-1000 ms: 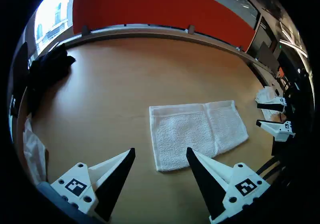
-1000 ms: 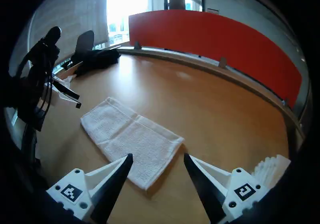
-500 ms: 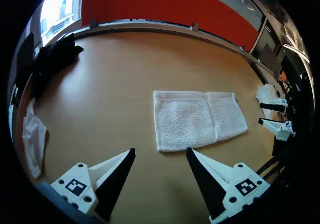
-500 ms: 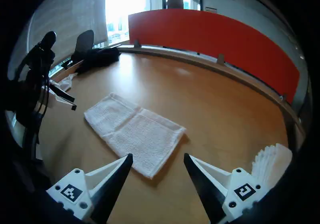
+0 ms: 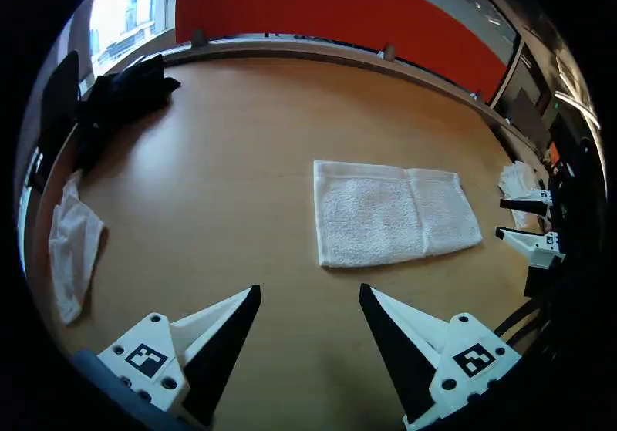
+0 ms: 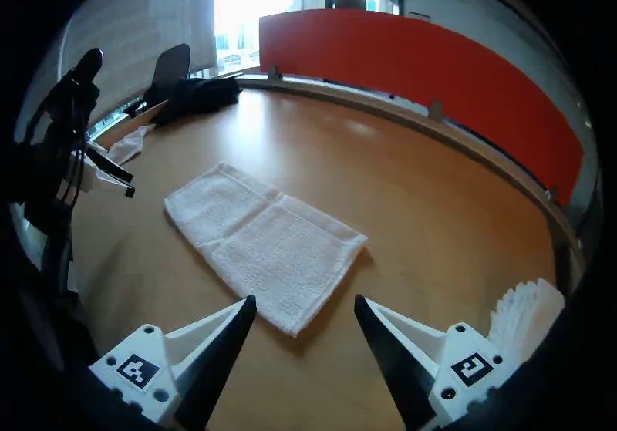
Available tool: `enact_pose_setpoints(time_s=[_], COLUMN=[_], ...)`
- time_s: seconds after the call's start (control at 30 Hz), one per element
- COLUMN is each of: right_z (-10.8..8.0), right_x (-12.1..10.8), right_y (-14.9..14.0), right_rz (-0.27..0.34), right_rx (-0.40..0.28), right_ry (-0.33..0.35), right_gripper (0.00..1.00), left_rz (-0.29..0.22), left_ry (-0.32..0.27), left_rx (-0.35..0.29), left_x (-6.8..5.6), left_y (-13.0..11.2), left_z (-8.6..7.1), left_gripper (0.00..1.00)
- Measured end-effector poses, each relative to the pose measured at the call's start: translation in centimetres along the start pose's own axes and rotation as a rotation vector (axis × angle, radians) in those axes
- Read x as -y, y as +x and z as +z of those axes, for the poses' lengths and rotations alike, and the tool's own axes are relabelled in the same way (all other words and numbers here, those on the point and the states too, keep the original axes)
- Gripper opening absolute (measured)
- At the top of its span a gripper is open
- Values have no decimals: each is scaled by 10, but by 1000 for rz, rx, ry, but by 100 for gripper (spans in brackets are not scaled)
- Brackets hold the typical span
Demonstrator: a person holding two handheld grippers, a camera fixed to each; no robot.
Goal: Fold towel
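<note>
The white terry towel (image 5: 393,211) lies flat near the middle of the light brown wooden table (image 5: 231,169), folded into a neat rectangle. In the left gripper view a fold line crosses it nearer its right end. Its pile looks nubbly and soft, and its edges are hemmed and fairly straight. It sits ahead of both tools and touches neither.

The left tool (image 5: 308,288) hangs over the table, released, with its white, black-faced fingers (image 5: 224,331) spread well apart. The right tool (image 6: 305,298) is spread just as wide and grips no cloth; the towel's nearest corner lies just beyond its fingertips.

A black bundle of fabric (image 5: 123,95) rests at the far corner of the table. A crumpled white cloth (image 5: 73,246) drapes at the table's side edge, and a ribbed white stack (image 6: 532,311) sits beside the right tool. All three are well apart from the towel. A long red panel (image 6: 432,69) runs behind the table's curved back rim.
</note>
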State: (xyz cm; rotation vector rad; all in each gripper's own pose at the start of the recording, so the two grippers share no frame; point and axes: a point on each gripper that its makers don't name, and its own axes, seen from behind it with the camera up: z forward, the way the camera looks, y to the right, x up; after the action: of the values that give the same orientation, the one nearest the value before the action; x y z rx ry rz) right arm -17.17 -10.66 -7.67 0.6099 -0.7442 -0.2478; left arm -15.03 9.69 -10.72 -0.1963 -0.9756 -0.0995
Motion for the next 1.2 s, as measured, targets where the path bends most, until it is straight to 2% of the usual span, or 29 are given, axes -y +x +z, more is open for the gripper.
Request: enact_pose_setpoints(time_s=[0.9,1.0,1.2], right_z=[18,20,22], right_x=[-2,-3,-6], right_y=[-34,-39,-44], right_rz=[-92,-110,-131], right_rx=[103,122,150], right_ry=[46,48,57], right_gripper=[98,93,74], left_rz=[-37,-39,-40], left_ry=[61,65,73], left_rx=[4,5,11], left_x=[44,48,54], left_y=[-24,-27,-31], left_z=[-24,-26,-29], left_gripper=[95,95,95])
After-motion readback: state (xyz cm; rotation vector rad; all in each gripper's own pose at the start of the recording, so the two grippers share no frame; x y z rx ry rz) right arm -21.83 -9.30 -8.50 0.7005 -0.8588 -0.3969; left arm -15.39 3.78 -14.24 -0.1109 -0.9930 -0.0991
